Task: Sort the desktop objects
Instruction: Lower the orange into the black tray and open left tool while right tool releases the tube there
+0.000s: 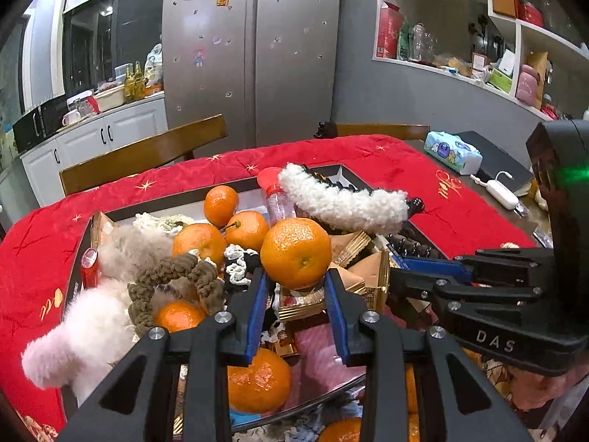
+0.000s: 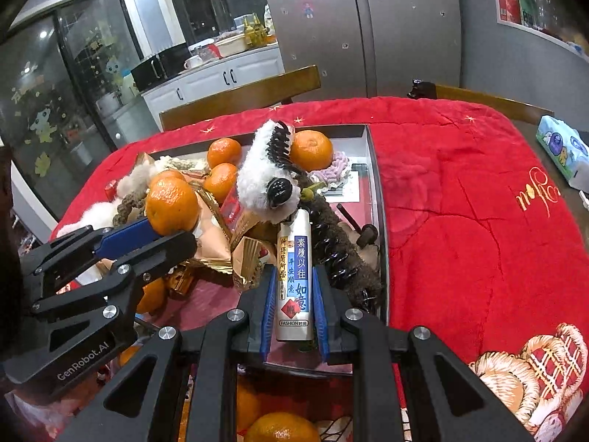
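Now: left gripper point(image 1: 296, 287) pinches round, dimpled orange mandarin point(image 1: 296, 252) | right gripper point(image 2: 294, 309) clamps slim white lighter point(image 2: 294, 276), blue-red label, lengthwise.

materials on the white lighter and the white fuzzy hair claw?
White lighter: looks like glossy plastic, with a printed label; highlights along its body suggest a smooth shell. White fuzzy hair claw: curly plush or fleece cover over shiny black teeth, probably hard plastic.

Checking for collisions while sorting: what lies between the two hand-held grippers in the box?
In the left wrist view, gold-edged snack packets fill the stretch between the left hand-held gripper holding an orange and the right hand-held gripper.
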The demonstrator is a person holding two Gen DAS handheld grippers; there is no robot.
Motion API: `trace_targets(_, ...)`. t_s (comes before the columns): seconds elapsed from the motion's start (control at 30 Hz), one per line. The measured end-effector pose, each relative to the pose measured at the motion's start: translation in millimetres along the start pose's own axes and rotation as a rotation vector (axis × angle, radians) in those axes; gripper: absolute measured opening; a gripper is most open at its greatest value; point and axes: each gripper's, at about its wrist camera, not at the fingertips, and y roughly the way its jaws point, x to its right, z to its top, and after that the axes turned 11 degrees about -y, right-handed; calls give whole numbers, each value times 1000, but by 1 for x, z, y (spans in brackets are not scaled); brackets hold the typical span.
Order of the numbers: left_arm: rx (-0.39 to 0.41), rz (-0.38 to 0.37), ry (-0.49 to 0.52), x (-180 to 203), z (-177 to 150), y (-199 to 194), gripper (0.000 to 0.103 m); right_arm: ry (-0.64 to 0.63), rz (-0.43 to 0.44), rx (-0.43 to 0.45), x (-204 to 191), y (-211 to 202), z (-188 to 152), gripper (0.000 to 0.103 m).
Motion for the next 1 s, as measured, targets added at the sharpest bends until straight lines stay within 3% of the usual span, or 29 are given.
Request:
trace_targets(0.53,4,14,52,8,-13,7,36,-34,0,93,-2,-5,-7,23)
trace_targets(0.6,2,22,50,7,-14,8,38,-48,-5,104,-6,-7,-8,29)
trace_targets(0.63,0,26,53,8,-15,9,45,-54,-7,111,-7,-8,-9,30)
trace_targets(0.73,-7,33,47,6,-15,11,48,-61,-9,133,-9,-12,-11,33)
trace_targets(0.93,14,23,4,-1,-14,6,56,-7,80,159,1,-13,-12,46)
trace_targets(0.97,19,23,-2,-2,-14,5,59,1,99,167,2,-14,-12,51)
trace_targets(1.0,24,17,-15,-4,-14,4,60,13,142,184,4,-15,-12,64)
